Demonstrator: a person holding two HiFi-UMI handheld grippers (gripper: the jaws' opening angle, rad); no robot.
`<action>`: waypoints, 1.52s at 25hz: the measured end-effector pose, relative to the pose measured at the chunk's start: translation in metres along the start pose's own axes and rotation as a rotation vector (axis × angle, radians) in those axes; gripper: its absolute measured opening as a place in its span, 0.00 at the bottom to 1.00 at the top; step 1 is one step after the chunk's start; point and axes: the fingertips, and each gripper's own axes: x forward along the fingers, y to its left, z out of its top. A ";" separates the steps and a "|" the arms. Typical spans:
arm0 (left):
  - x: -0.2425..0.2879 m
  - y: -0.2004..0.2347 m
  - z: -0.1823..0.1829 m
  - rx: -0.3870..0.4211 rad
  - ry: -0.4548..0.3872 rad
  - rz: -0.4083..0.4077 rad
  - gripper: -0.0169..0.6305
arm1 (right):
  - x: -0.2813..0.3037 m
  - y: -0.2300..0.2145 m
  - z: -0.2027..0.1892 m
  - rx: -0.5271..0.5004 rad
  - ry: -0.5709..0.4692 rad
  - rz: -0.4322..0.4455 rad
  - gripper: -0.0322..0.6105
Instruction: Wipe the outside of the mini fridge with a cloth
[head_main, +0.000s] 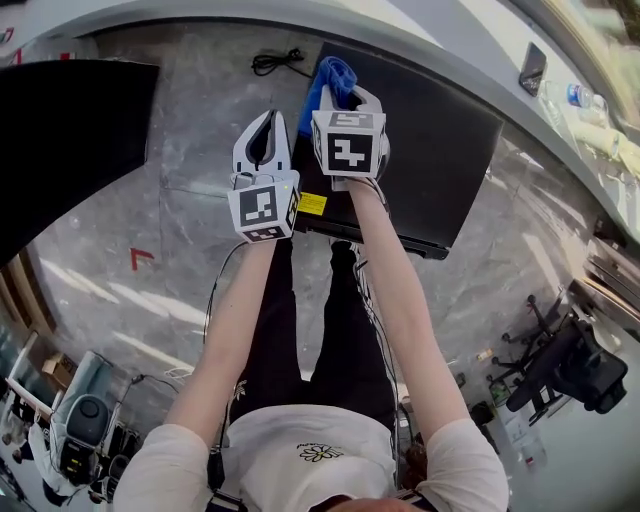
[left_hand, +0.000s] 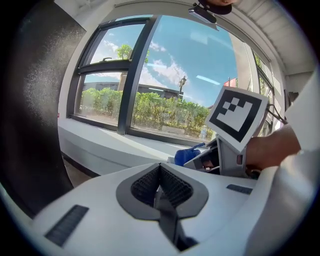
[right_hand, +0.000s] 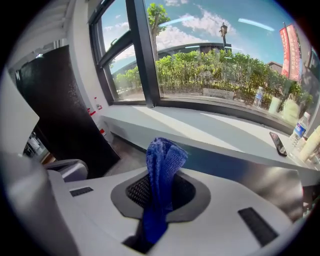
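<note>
The mini fridge (head_main: 430, 150) is a black box on the marble floor, seen from above in the head view. My right gripper (head_main: 352, 98) hangs over its near left corner, shut on a blue cloth (head_main: 331, 83) that sticks out past the jaws. In the right gripper view the cloth (right_hand: 162, 172) stands bunched between the pads, with the fridge's glossy top (right_hand: 265, 177) beyond. My left gripper (head_main: 265, 125) is held just left of the fridge, shut and holding nothing. Its pads (left_hand: 172, 187) meet in the left gripper view, where the cloth (left_hand: 187, 155) shows to the right.
A large black panel (head_main: 70, 140) stands to the left. A black cable (head_main: 278, 62) lies on the floor by the white window sill (head_main: 470, 55), which carries a phone (head_main: 533, 68) and bottles (head_main: 580, 96). An office chair (head_main: 570, 365) is at the right.
</note>
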 end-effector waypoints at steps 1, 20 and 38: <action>-0.003 -0.002 0.001 0.002 -0.003 -0.005 0.03 | -0.002 -0.001 -0.001 -0.010 0.001 -0.004 0.15; -0.001 -0.103 -0.023 0.043 0.036 -0.100 0.03 | -0.059 -0.133 -0.061 0.064 0.012 -0.135 0.15; 0.019 -0.233 -0.044 0.100 0.060 -0.223 0.03 | -0.120 -0.278 -0.127 0.161 0.010 -0.268 0.15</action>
